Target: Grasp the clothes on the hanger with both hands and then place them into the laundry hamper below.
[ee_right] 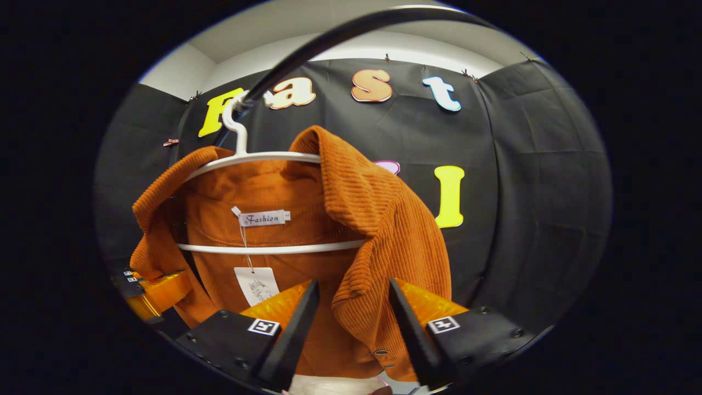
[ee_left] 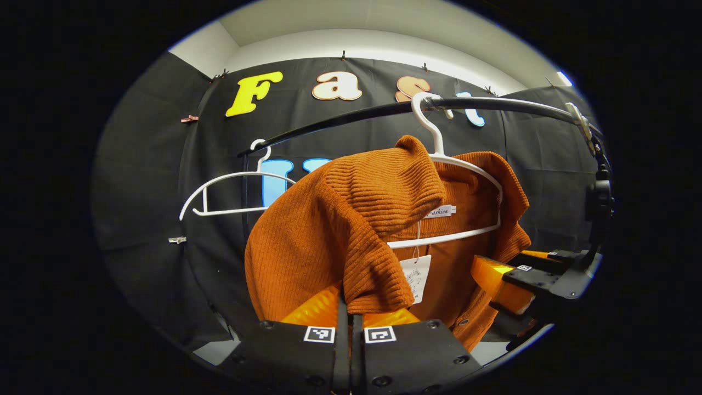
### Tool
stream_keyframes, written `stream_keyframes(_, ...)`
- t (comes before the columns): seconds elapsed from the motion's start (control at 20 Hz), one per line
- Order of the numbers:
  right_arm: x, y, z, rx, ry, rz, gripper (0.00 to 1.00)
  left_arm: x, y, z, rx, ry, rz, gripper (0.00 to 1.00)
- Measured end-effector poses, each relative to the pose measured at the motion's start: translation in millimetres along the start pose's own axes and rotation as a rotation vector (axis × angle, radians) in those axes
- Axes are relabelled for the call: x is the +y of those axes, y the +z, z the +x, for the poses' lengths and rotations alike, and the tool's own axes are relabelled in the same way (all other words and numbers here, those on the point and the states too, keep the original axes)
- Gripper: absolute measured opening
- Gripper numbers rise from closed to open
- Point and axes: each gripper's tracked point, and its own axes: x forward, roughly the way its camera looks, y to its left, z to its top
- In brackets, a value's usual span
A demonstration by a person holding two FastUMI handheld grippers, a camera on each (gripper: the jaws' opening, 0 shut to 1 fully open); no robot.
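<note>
An orange ribbed garment [ee_left: 329, 230] hangs on a white hanger [ee_left: 460, 164] from a black rail [ee_left: 493, 103]. A paper tag [ee_left: 415, 277] dangles inside it. In the left gripper view, my left gripper [ee_left: 349, 321] has its fingers drawn together on the folded front edge of the garment. My right gripper [ee_right: 351, 312] is open, its fingers on either side of the garment's [ee_right: 384, 230] other front edge. The right gripper [ee_left: 507, 280] also shows at the far right of the left gripper view, and the left gripper [ee_right: 156, 291] at the lower left of the right gripper view.
An empty white hanger [ee_left: 230, 192] hangs farther left on the same rail. The rail's black upright post [ee_left: 600, 197] stands at the right. A pale object [ee_right: 334, 387] peeks in under the garment; I cannot tell what it is.
</note>
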Motion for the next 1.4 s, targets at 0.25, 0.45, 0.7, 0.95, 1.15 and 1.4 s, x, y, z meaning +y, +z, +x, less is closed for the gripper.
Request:
stream_keyframes(0.25,-3,-11,22,0.043,0.023,0.109,0.22,0,-3,3,0.002,0.003,0.005,0.05)
stream_keyframes(0.45,9,-23,10,0.17,0.107,0.251,0.08,6,-1,4,0.001,0.018,0.008,0.05)
stream_keyframes(0.7,14,-34,-2,0.36,0.222,0.34,0.04,16,3,4,0.026,0.026,0.008,0.05)
stream_keyframes(0.95,2,-34,-12,0.57,0.296,0.368,0.04,14,9,2,0.119,-0.055,-0.008,0.06)
stream_keyframes(1.15,-39,-15,-2,0.543,0.209,0.275,0.04,21,24,-1,0.184,-0.068,-0.047,0.05)
stream_keyframes(1.4,-91,23,18,0.427,0.068,0.23,0.04,30,54,3,0.154,-0.081,-0.085,0.05)
